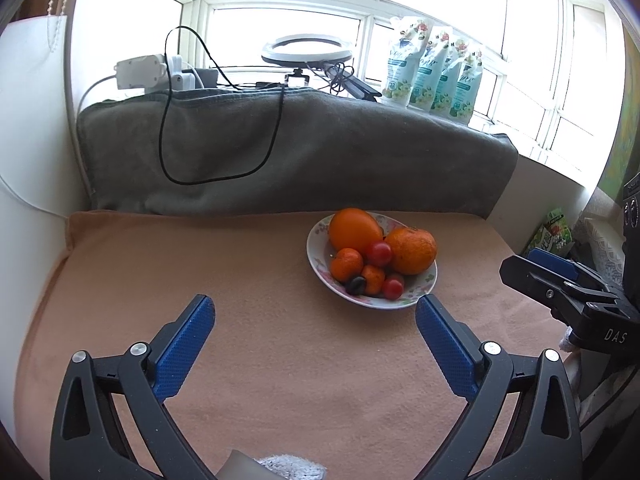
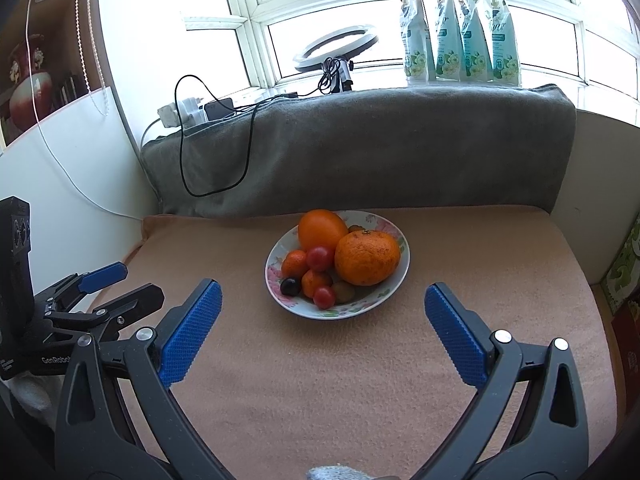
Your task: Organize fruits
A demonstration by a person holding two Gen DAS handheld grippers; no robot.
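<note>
A floral plate [image 1: 320,236] [image 2: 394,280] sits on the peach blanket and carries the fruit. On it lie a smooth orange fruit [image 1: 354,230] [image 2: 322,230], a rough-skinned orange [image 1: 412,250] [image 2: 367,257], small tangerines [image 1: 346,265] [image 2: 295,263], red cherry tomatoes [image 1: 379,253] [image 2: 320,258] and a dark grape [image 1: 355,285] [image 2: 289,286]. My left gripper [image 1: 314,316] hovers short of the plate, open, nothing between its blue pads. My right gripper [image 2: 322,304] is also open and empty, with the plate just beyond its tips. Each gripper shows at the edge of the other's view.
A grey blanket-covered ledge [image 1: 300,148] [image 2: 360,148] rises behind the plate, with a black cable looped over it. On the sill stand a ring light [image 1: 307,50] [image 2: 335,46], chargers and several refill pouches [image 1: 436,72] [image 2: 460,28]. A white wall bounds the left.
</note>
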